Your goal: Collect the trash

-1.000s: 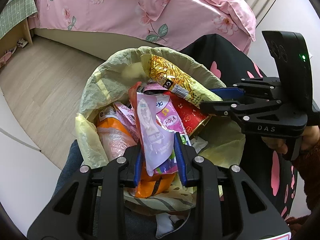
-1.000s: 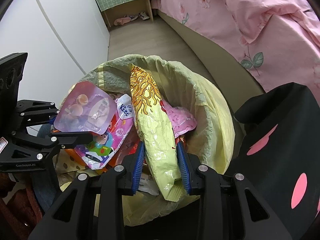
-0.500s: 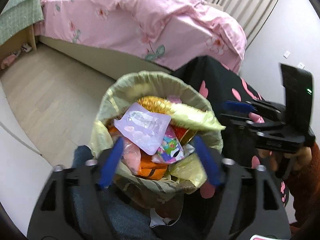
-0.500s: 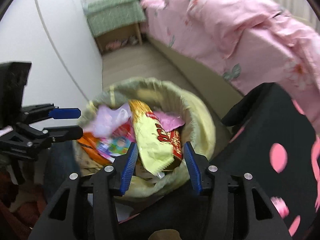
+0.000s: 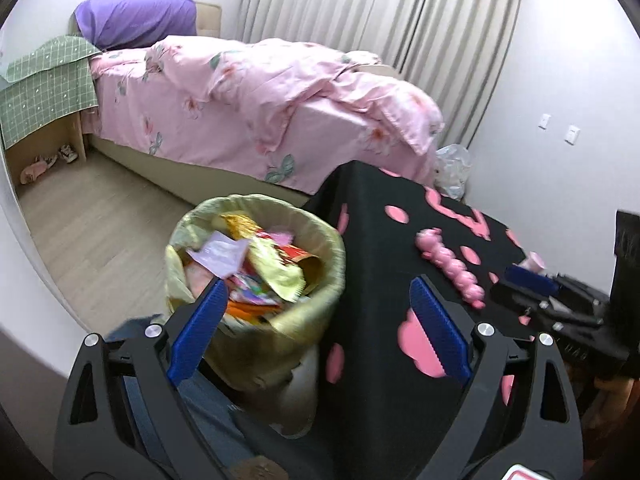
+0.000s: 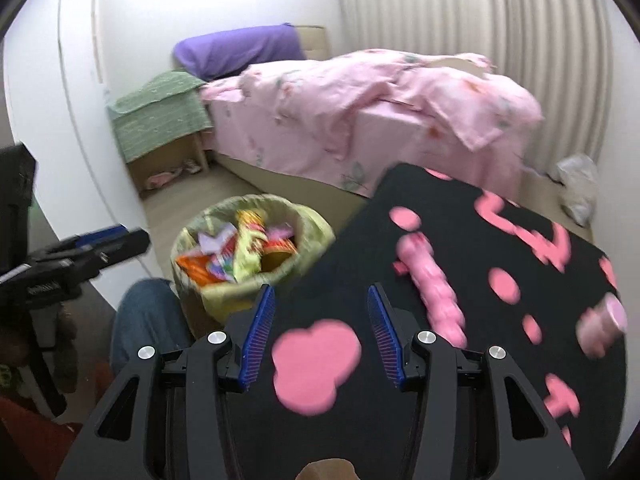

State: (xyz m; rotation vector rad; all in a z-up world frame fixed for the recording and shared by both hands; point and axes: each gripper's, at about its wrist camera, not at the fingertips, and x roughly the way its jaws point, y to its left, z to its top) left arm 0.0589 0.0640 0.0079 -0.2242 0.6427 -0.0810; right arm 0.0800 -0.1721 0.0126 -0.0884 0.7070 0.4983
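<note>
One trash bin (image 5: 256, 280) fills the left wrist view, lined with a yellowish bag and heaped with crumpled wrappers (image 5: 256, 272): lilac, gold, red and orange, too jumbled to count. The left gripper (image 5: 316, 320) has just been opening, its blue pads spread wide with nothing between them. Beside the bin, a black cloth with pink shapes (image 5: 384, 248) carries a pink bumpy strip (image 5: 448, 264). The right wrist view shows the same bin (image 6: 252, 248) on the floor, wrappers piled inside. The right gripper (image 6: 320, 328) has just parted too, empty, above the cloth (image 6: 440, 208); one pink cup (image 6: 604, 320) lies blurred.
</note>
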